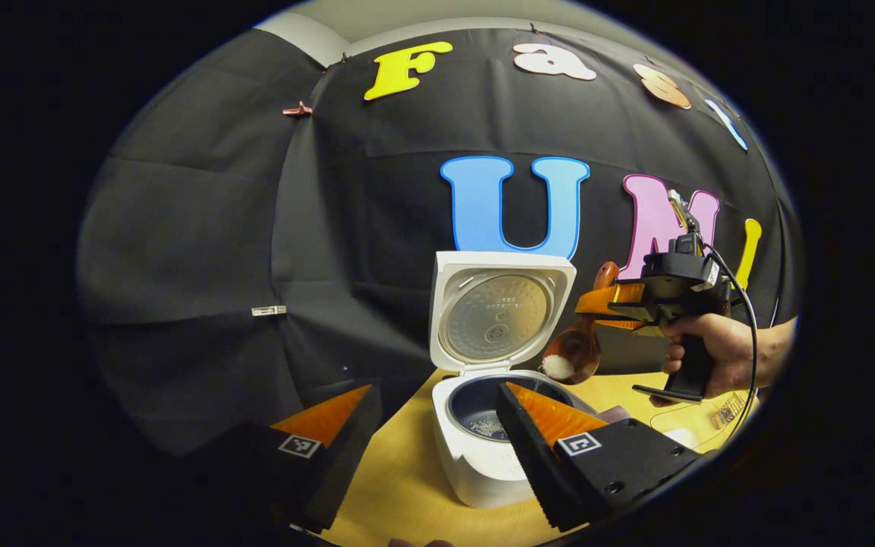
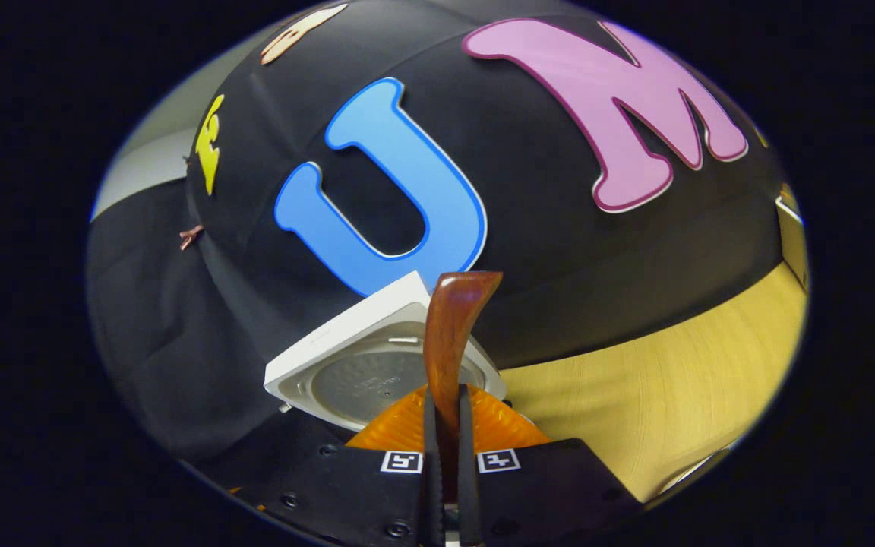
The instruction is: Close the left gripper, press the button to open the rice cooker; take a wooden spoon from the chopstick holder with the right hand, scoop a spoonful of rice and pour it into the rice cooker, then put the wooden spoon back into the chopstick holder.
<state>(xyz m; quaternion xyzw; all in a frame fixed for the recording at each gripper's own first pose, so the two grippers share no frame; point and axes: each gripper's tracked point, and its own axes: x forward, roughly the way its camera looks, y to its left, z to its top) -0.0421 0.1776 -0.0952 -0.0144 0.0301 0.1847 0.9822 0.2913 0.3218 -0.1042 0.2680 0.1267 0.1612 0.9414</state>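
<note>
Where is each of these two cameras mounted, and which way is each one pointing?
Left gripper view: rides on the left gripper, facing the open rice cooker on the table; its own spread fingers show, plus the right gripper and the hand holding it.
Right gripper view: rides on the right gripper, tilted, facing the wall; its fingers clamp the wooden spoon.
Shared: the cooker's raised lid, the spoon, the table.
</note>
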